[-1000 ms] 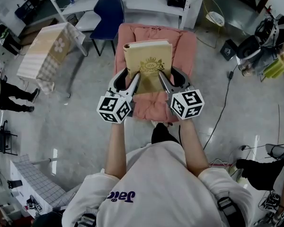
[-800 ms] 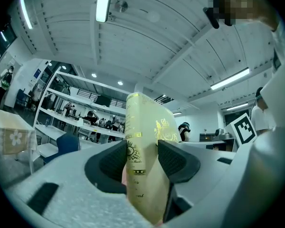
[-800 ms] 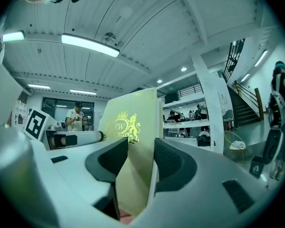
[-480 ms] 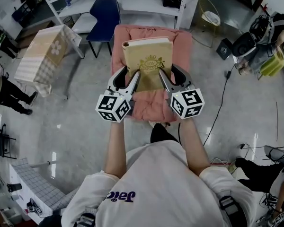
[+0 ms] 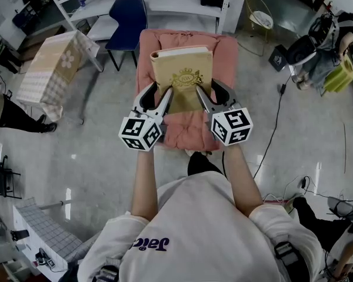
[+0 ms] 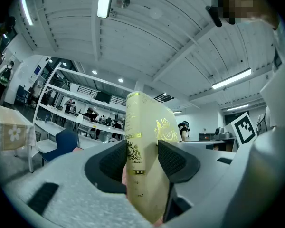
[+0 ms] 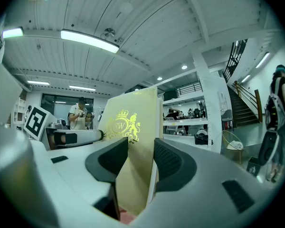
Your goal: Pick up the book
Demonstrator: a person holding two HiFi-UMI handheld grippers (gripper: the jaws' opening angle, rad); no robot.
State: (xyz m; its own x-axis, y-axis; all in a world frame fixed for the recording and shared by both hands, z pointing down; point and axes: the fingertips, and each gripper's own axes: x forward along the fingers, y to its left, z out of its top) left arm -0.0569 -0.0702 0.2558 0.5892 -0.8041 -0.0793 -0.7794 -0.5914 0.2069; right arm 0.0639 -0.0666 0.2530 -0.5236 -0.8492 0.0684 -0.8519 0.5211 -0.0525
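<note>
A pink quilted cushion [image 5: 226, 60] is ringed by glossy grey floor [image 5: 94, 137], a dark blue chair [image 5: 128, 16] and white shelving [image 5: 182, 3] beyond it, a beige cloth-covered table [image 5: 53, 63] at left.

A pink cushioned seat [image 5: 226, 63] stands on the glossy grey floor [image 5: 94, 145], its padding rumpled toward the near edge. The tan book [image 5: 182, 69] shows over its middle. Whether the book rests on the seat cannot be told.

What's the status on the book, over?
Left gripper shut on book spine; right gripper shut on page edge. Book above pink cushion. Nothing blocking.
</note>
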